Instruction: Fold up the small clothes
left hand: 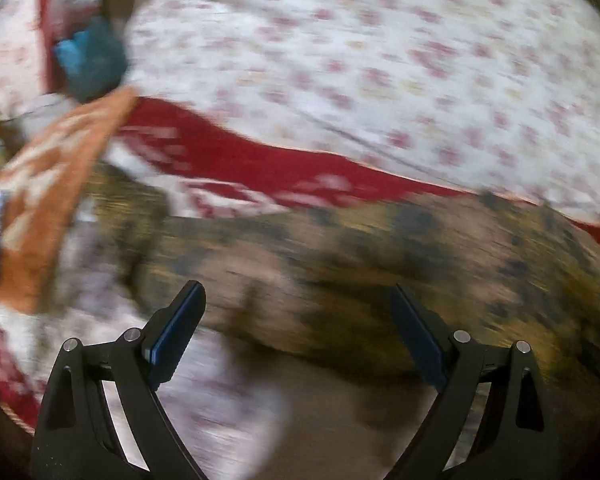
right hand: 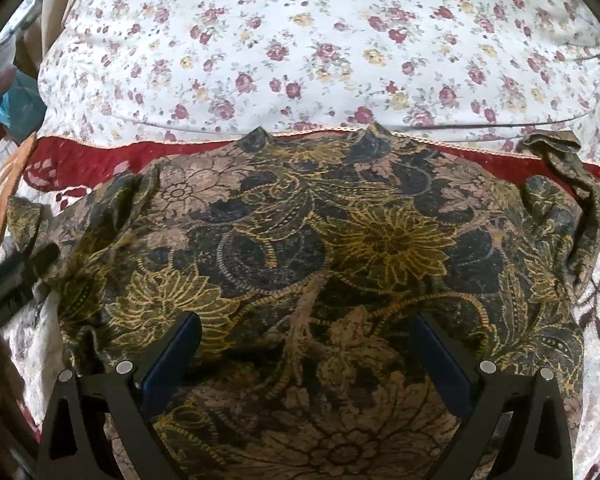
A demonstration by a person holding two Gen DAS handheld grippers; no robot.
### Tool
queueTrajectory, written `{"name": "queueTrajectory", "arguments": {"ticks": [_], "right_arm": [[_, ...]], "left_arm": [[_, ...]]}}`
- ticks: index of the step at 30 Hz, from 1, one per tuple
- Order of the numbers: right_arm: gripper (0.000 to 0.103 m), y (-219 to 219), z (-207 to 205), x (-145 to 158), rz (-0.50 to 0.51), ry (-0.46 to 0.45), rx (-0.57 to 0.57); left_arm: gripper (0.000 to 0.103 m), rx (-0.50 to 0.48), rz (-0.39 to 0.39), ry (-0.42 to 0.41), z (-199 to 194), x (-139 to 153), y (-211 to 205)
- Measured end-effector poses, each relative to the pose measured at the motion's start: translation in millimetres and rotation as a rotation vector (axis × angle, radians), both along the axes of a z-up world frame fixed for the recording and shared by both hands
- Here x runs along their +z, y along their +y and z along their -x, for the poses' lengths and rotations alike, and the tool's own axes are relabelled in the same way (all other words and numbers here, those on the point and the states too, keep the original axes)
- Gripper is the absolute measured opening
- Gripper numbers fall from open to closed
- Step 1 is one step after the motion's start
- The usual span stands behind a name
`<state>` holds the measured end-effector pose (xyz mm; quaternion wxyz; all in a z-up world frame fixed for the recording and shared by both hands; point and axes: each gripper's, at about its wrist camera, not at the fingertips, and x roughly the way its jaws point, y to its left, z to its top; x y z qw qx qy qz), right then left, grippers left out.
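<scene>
Fabric fills most of what I see from the right wrist: a dark garment (right hand: pixel 300 248) printed with yellow and tan flowers lies spread flat on the bed, its far edge meeting a red blanket (right hand: pixel 88 160) and, beyond that, a white sheet (right hand: pixel 320 40) strewn with small roses. One sleeve or strap of the garment (right hand: pixel 568 176) is bunched up at the right, lying over the red blanket. My right hand-held gripper (right hand: pixel 308 344) hangs over the near half of the garment with its fingers spread wide and nothing between them. The left wrist view is badly smeared (motion blur, so details are unreliable), but I can make out the left hand-held gripper (left hand: pixel 298 320), fingers likewise spread wide and holding nothing, over the same dark garment (left hand: pixel 380 264) near its left edge. An orange patterned cloth (left hand: pixel 48 200) lies to the left on the bed, and something blue (left hand: pixel 88 60) sits farther back beside the white sheet (left hand: pixel 380 60); I cannot tell what it is.
</scene>
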<state>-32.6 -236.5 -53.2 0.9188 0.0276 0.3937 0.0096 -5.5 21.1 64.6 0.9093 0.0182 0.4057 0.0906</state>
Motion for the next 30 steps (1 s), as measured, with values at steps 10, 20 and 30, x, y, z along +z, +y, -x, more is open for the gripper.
{"name": "queueTrajectory", "arguments": {"ticks": [10, 20, 30], "right_arm": [[0.103, 4.9, -2.6, -8.2, -0.050, 0.034, 0.039], [0.103, 1.9, -5.0, -8.4, -0.065, 0.036, 0.033], [0.103, -23.7, 4.6, 7.4, -0.079, -0.011, -0.005]], "left_arm": [[0.083, 0.276, -0.186, 0.086, -52.2, -27.7, 122.3], [0.011, 0.240, 0.136, 0.124, -62.1, -61.6, 166.2], [0.010, -0.266, 0.442, -0.111, -22.9, 55.3, 33.5]]}}
